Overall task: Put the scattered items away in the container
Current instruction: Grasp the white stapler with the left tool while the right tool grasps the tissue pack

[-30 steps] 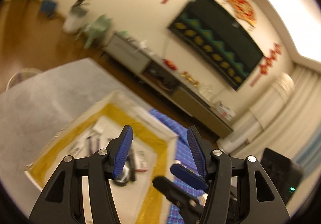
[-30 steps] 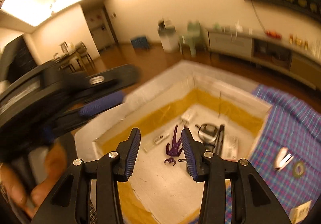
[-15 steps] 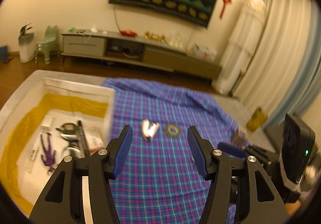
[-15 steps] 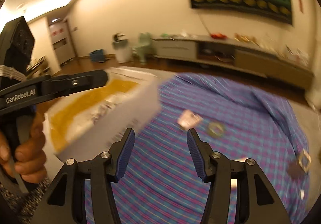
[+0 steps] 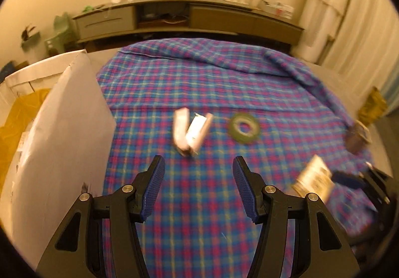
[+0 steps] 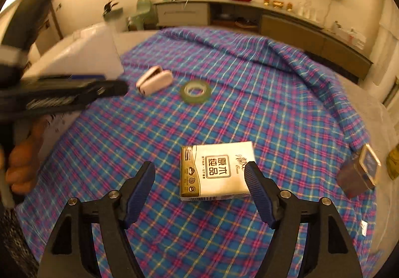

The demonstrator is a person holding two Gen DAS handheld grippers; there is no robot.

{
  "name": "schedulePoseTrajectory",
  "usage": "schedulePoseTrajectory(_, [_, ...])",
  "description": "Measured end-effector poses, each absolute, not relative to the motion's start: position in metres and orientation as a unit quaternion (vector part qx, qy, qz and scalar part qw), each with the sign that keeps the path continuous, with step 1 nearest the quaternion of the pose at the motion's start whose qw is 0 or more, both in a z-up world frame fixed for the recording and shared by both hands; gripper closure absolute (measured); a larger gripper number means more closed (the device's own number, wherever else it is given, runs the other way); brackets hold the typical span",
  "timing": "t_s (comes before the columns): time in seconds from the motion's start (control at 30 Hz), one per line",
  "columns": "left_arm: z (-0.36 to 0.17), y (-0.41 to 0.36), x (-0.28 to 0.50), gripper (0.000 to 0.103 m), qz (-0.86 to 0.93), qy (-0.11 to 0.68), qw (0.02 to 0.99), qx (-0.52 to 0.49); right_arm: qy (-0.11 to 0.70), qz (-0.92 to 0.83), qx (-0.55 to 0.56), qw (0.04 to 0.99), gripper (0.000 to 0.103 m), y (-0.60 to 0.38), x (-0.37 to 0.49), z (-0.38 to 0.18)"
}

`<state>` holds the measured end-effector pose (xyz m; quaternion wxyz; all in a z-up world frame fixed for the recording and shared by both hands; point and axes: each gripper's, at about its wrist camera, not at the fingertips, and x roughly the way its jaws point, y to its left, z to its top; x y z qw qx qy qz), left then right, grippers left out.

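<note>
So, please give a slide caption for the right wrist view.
Open right gripper poised over a tissue pack on the plaid cloth, stapler and tape roll beyond.

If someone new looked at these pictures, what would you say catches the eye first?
Most striking is the bright blue-and-pink plaid cloth covering the table. On it, a white and gold tissue pack lies just ahead of the open right gripper. Farther off sit a white stapler and a green tape roll, with the white box along the cloth's left edge.
</note>
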<state>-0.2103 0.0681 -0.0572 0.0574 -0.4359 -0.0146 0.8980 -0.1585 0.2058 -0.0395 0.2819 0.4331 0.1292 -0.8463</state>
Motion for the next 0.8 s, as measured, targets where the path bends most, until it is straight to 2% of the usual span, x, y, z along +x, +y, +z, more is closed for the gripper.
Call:
schedulePoseTrajectory(0.23, [-0.095,0.073,-0.254,0.043,0.885,-0.015,0.034,-0.465,0.135,-0.846,0.44,0.269,0.025,0.203,-0.168,-0.048])
schedulePoseTrajectory(0.47, [-0.095,0.06,-0.264,0.044,0.892,-0.043,0.029,-0.449,0.142,-0.85,0.437,0.258,0.025,0.204,-0.175,-0.053])
schedulePoseTrajectory(0.5, [-0.095,0.06,-0.264,0.047,0.892,-0.04,0.032,-0.449,0.139,-0.851,0.438,0.255,0.031,0.205,-0.176,-0.053])
schedulePoseTrajectory(0.57, [-0.094,0.06,-0.262,0.062,0.891,-0.034,0.039,-0.45,0.135,-0.851,0.44,0.254,0.033,0.207,-0.177,-0.053])
schedulePoseTrajectory(0.67, [-0.094,0.057,-0.261,0.062,0.887,-0.05,0.038,-0.457,0.131,-0.851,0.439,0.258,0.039,0.208,-0.176,-0.049])
schedulePoseTrajectory(0.77, [-0.093,0.054,-0.256,0.063,0.882,-0.074,0.041,-0.463,0.133,-0.851,0.436,0.263,0.054,0.206,-0.173,-0.045])
schedulePoseTrajectory(0.8, [-0.092,0.054,-0.253,0.063,0.881,-0.083,0.044,-0.464,0.132,-0.85,0.436,0.266,0.061,0.206,-0.172,-0.043])
